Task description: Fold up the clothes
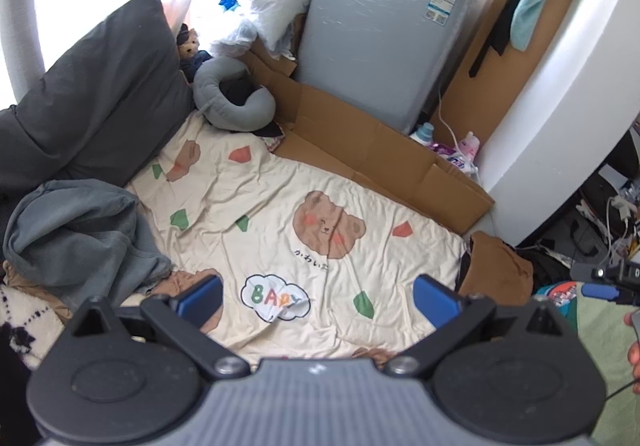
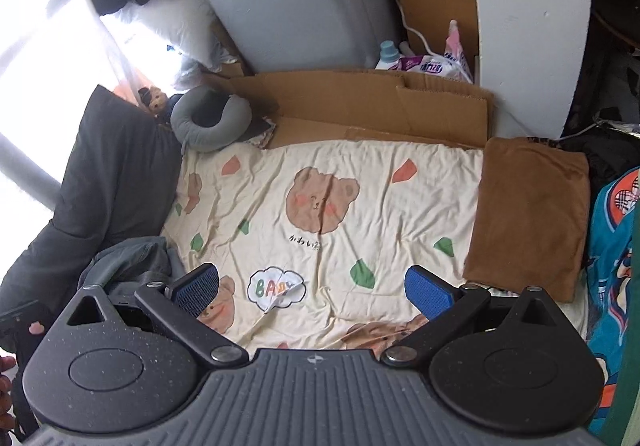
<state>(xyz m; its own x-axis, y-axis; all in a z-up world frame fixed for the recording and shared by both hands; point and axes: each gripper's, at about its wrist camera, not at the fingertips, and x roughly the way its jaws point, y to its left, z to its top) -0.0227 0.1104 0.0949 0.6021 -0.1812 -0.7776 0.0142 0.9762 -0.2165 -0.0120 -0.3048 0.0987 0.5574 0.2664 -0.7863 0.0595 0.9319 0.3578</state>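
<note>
left gripper (image 1: 318,300): mine, fingers spread wide, nothing between the blue pads, hanging over the near part of the bed sheet.
right gripper (image 2: 312,288): also spread wide and empty, above the same near stretch of sheet.
bed sheet (image 1: 280,206): cream, bear faces and a "BABY" cloud print, wrinkled, bare in the middle.
grey garment (image 1: 80,234): crumpled heap at the sheet's left edge, just beside my left gripper's left finger; from the right wrist view it peeks out behind the left finger (image 2: 128,258).
brown garment (image 2: 528,218): folded flat into a rectangle, lying at the right edge of the sheet, apart from both grippers; only a corner shows in the left wrist view (image 1: 500,266).
dark pillow (image 1: 104,86): propped at the far left, behind the grey heap.
neck pillow (image 1: 232,98): grey, at the far end of the sheet.
cardboard (image 1: 360,142): flattened along the far right side of the bed, against the grey appliance (image 1: 380,26).
</note>
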